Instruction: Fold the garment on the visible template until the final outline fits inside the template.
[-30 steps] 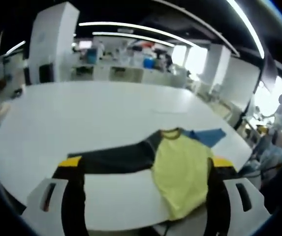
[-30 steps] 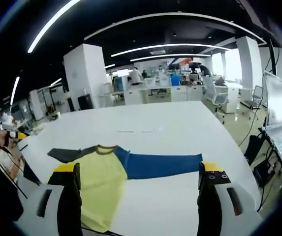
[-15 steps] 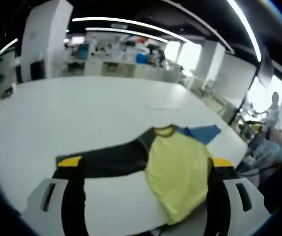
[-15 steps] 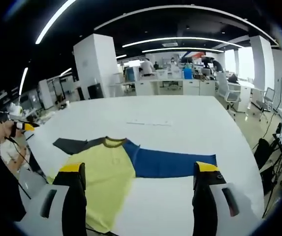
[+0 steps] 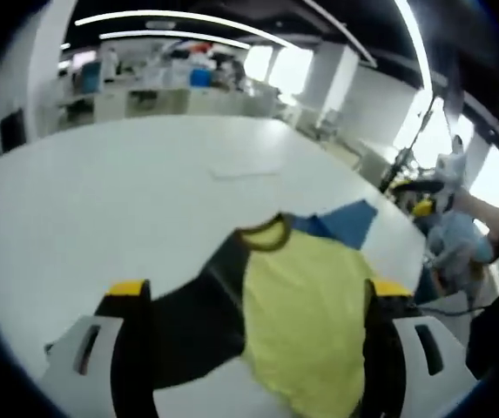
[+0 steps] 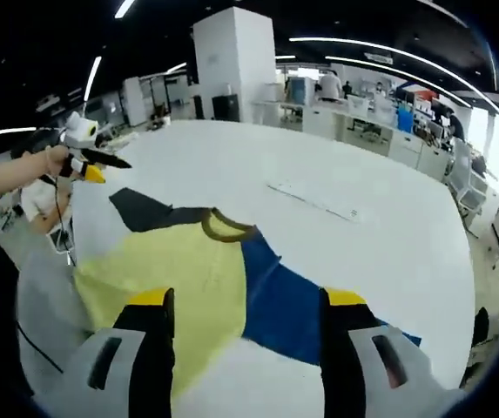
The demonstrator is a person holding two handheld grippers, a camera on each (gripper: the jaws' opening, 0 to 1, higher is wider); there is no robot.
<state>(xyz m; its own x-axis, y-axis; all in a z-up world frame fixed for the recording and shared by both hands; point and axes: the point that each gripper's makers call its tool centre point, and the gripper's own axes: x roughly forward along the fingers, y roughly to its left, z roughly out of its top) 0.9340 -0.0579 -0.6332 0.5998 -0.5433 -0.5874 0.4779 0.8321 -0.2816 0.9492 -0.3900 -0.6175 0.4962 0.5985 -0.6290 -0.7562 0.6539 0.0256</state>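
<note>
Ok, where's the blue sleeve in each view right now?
Left gripper view: the blue sleeve lies right of centre, beyond the shirt's yellow body, above this gripper's right finger.
Right gripper view: the blue sleeve runs low, centre-right, between this gripper's fingers.
Shared landmark: the dark collar, with the sleeve starting beside it.

one garment (image 5: 306,305), one white table (image 5: 101,192), two grippers, left gripper (image 5: 253,348), right gripper (image 6: 247,348)

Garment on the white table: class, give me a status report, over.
Both hand-held grippers open, above the table, holding nothing. Garment spread flat, unfolded, sleeves out. Nothing in the way.
</note>
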